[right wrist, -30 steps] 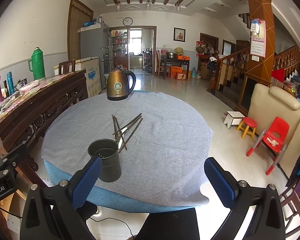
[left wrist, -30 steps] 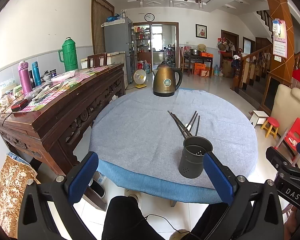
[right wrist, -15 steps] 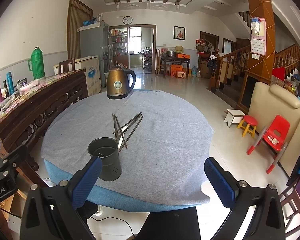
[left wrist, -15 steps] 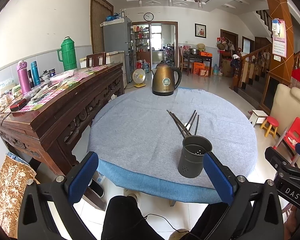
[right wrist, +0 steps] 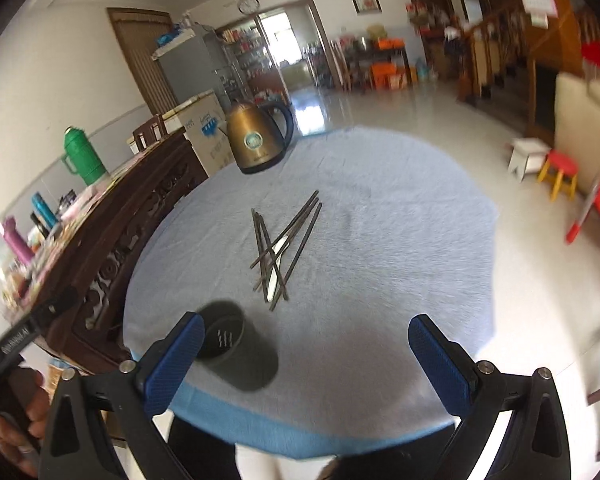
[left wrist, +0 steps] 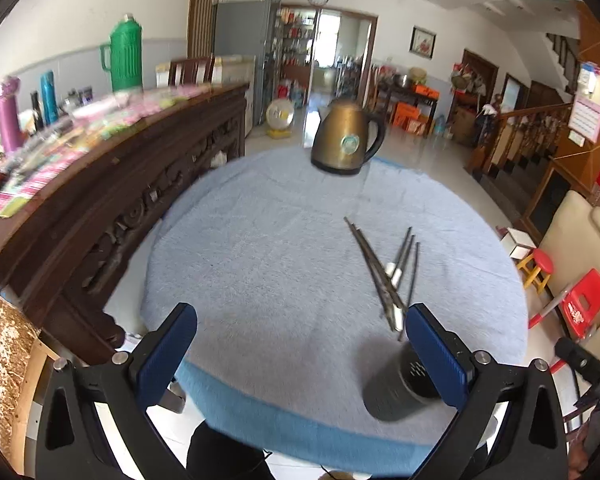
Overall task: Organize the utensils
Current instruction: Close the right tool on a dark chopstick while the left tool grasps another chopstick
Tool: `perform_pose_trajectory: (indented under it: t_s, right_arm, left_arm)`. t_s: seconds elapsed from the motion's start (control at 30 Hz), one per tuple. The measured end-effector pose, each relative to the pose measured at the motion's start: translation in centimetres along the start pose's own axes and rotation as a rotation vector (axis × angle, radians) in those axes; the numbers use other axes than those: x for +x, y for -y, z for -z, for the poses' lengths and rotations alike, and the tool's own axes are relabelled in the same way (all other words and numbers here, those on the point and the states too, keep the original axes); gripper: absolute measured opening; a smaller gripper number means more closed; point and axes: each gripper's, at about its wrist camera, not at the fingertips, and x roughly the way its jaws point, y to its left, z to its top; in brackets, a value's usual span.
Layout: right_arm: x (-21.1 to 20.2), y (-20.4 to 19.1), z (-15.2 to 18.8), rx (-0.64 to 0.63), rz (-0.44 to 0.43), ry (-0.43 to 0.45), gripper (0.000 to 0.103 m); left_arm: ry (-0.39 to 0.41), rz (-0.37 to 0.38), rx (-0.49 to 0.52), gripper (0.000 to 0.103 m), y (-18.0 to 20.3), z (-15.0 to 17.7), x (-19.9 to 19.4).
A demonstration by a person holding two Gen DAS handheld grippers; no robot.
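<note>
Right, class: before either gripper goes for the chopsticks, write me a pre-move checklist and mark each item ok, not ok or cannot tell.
1. Left gripper open and empty: ok.
2. Right gripper open and empty: ok.
3. Holder upright on the table: ok.
4. Holder empty: cannot tell, the inside is blurred.
5. Chopsticks unobstructed: ok.
6. Chopsticks lying separately: not ok, they cross in a pile over a white utensil.

We see a round surface (right wrist: 400, 240) covered by a grey-blue cloth. At its far edge stands a bronze electric kettle (right wrist: 258, 142). Near the middle lies a loose, crossed cluster of dark chopsticks (right wrist: 286, 240). Close to the near edge stands a dark perforated utensil holder (right wrist: 238, 346), upright.
</note>
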Motion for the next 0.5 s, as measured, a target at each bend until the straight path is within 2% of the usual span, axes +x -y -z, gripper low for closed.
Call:
perform_pose_trajectory:
  t_s: [0.1,0.17,0.2,0.23,0.3,0.37,0.43,0.5]
  right_arm:
    - [4.5,1.4,-2.9,0.059,-0.052,-0.059,0.103]
    - [8.3,2.4,-4.8,0.098,-0.051,-0.114,0.100]
    - [10.1,2.8,-5.5,0.108,-0.053,-0.135,0.098]
    - [11.9,3.1,-6.3,0.119,-0.056,-0.154,0.091]
    - [15.8,3.4,-7.6,0.114,-0.034,-0.205,0.079]
    - [19.9,3.5,-8.7,0.107,-0.026,-0.263,0.058]
    - [23.4,4.0,-9.4,0.124,-0.029,-0.323,0.052]
    - [26.0,4.1,-10.2,0.146,-0.026,-0.346,0.048]
  left_arm:
    - [-0.067,0.005,-0.031,0.101,-0.6,-1.9,4.3]
    - [-0.099,-0.002,-0.030,0.092,-0.6,-3.0,6.9]
    - [-0.122,-0.003,-0.025,0.083,-0.6,-3.6,8.4]
    - [-0.148,0.001,-0.025,0.075,-0.5,-4.1,9.8]
    - [-0.198,0.015,-0.037,0.067,-0.4,-4.9,12.2]
    - [-0.243,0.037,-0.052,0.061,-0.1,-5.8,14.9]
    - [-0.274,0.049,-0.052,0.057,0.4,-6.6,16.7]
    - [-0.307,0.055,-0.058,0.057,1.0,-7.5,19.2]
